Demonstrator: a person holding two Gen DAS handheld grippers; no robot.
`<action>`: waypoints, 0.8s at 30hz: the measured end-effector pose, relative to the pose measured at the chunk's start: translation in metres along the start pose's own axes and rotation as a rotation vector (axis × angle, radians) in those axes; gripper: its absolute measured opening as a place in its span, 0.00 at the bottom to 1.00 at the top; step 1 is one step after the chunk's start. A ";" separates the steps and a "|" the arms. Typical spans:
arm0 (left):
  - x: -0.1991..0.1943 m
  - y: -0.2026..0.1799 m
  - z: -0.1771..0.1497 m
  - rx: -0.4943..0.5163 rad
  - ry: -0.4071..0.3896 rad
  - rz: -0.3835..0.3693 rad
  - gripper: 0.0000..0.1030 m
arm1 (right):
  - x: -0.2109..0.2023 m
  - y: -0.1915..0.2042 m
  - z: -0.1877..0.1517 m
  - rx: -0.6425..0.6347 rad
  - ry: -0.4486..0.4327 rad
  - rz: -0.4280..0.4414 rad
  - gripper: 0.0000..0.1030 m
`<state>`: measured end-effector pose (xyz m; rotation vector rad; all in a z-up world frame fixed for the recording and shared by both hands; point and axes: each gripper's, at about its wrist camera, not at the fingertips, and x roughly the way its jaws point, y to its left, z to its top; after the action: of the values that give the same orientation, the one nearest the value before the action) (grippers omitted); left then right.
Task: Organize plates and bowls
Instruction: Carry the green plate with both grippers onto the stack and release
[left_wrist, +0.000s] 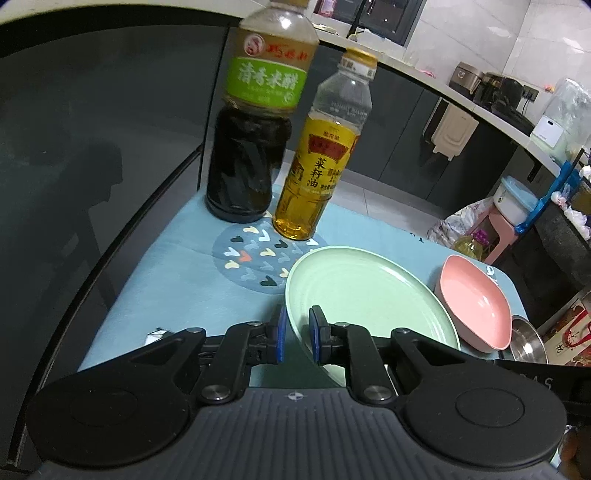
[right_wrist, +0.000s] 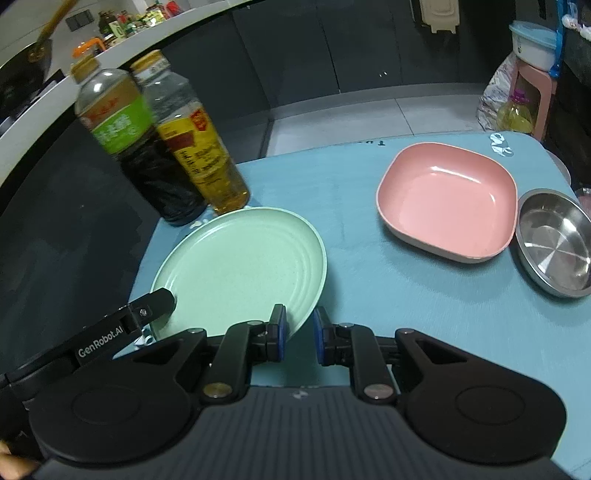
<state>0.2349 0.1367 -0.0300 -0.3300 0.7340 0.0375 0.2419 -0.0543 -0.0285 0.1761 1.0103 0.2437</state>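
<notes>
A table covered with a pale blue cloth (right_wrist: 369, 280) carries everything, and the round pale green ridged plate (right_wrist: 236, 266) is taken as the landmark. The plate is tilted, its near edge raised off the cloth, and it is gripped on two sides. The left gripper (left_wrist: 297, 334) is nearly shut on the plate's near-left rim, one blue pad (left_wrist: 281, 332) outside and one inside the lip. The right gripper (right_wrist: 300, 332) is likewise pinched on the near-right rim, its jaws close together with the thin edge between them.

To the right of the plate, well apart from it, a square pink bowl with rounded corners (right_wrist: 447, 206) rests on the cloth. A round shallow stainless-steel dish (right_wrist: 554, 247) sits just beyond the bowl's right side, seemingly touching it. Behind the plate stand a dark vinegar bottle with a green label (left_wrist: 255, 147) and an amber oil bottle with a yellow label (left_wrist: 321, 166), near the plate's far rim. A round grey patterned coaster (left_wrist: 251, 258) lies under the oil bottle, partly hidden by the plate.

The step in hand is judged to be the carrying of the plate toward the other dishes for stacking. Both grips should be kept level with each other so the rim is not twisted. The far edge should be lifted clear of the bottles before any sideways travel. The plate is best lowered flat rather than dropped from an edge.
</notes>
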 end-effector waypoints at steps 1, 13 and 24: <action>-0.003 0.002 -0.001 -0.003 -0.001 0.000 0.11 | -0.002 0.002 -0.002 -0.003 -0.001 0.002 0.13; -0.027 0.025 -0.016 -0.023 -0.013 0.017 0.11 | -0.010 0.026 -0.024 -0.045 0.011 0.016 0.13; -0.031 0.033 -0.027 -0.029 -0.004 0.028 0.12 | -0.008 0.032 -0.037 -0.056 0.028 0.014 0.13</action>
<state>0.1892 0.1624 -0.0379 -0.3469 0.7345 0.0757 0.2024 -0.0245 -0.0333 0.1288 1.0294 0.2873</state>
